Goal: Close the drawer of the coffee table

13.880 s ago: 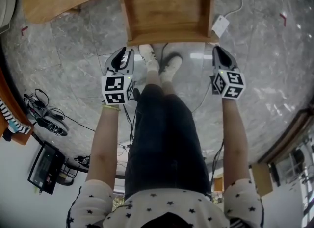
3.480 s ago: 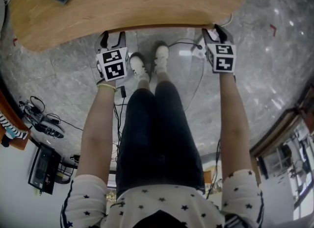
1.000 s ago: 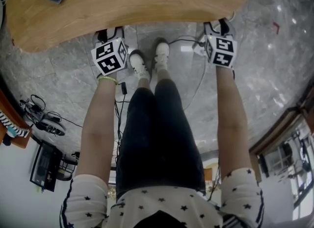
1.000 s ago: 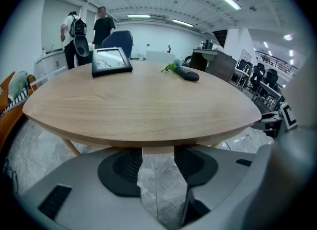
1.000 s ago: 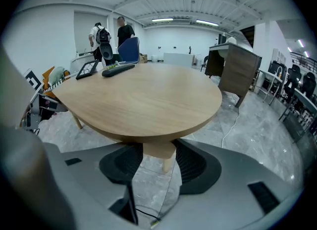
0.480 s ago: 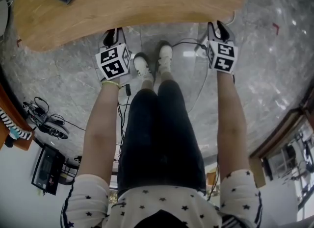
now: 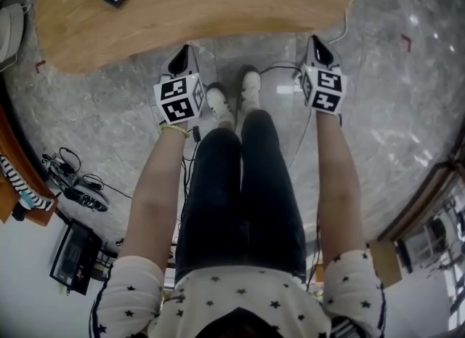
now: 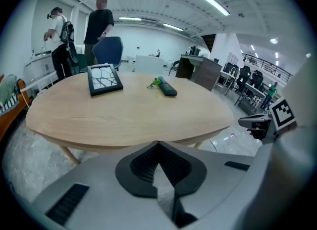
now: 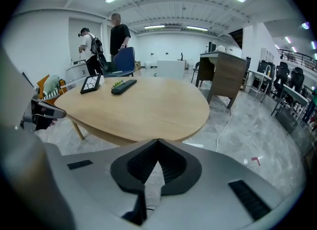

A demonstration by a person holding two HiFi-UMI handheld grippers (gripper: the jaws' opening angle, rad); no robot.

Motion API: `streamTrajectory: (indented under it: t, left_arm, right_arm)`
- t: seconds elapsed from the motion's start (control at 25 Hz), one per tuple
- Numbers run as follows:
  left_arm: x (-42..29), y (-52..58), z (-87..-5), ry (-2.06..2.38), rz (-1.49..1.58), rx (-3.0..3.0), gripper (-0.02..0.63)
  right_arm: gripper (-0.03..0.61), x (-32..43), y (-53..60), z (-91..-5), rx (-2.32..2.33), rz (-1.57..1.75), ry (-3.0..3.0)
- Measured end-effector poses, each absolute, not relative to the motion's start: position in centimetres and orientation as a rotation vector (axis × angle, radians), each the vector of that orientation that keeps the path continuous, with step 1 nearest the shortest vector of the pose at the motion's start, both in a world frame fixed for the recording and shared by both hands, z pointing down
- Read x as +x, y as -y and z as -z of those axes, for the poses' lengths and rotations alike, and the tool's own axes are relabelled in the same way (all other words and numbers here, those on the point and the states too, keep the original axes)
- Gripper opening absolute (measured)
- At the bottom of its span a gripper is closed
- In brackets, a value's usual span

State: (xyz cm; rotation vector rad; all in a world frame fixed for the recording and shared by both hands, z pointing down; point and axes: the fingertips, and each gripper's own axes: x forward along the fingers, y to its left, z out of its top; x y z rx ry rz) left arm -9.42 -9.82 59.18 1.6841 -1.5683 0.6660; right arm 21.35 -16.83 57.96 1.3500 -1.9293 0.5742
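Note:
The wooden coffee table (image 7: 203, 9) lies across the top of the head view. No drawer sticks out past its near edge; the drawer front is hidden under the top. My left gripper (image 7: 180, 54) is a little short of that edge, over the floor. My right gripper (image 7: 317, 41) is beside the table's right end. Both jaws have just been closing and now meet tip to tip with nothing between them, as the left gripper (image 8: 158, 142) and the right gripper (image 9: 158, 140) show in their own views. Each gripper looks across the table top (image 8: 124, 115) from slightly above it.
A picture frame (image 8: 104, 78), a black remote (image 8: 167, 89) and a small green thing (image 8: 157, 81) lie on the table. My white shoes (image 7: 232, 97) stand between the grippers, with cables (image 7: 290, 75) on the marble floor. Two people (image 8: 99, 21) and a blue chair (image 8: 108, 51) are behind the table.
Both grippers have drawn back from the table's edge toward me and risen. Their jaws, open a second ago, are now shut. The drawer, pulled out in the oldest frame, no longer shows.

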Motion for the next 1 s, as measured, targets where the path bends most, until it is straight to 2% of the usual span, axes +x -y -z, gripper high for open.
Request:
streamTrajectory:
  t: [1.0]
  left_arm:
    - [-6.5,3.8,-41.6,1.463,-0.548,1.849,0.008]
  right_arm:
    - [0.008,10.5,6.9,-40.3,1.338,-0.594,2.108]
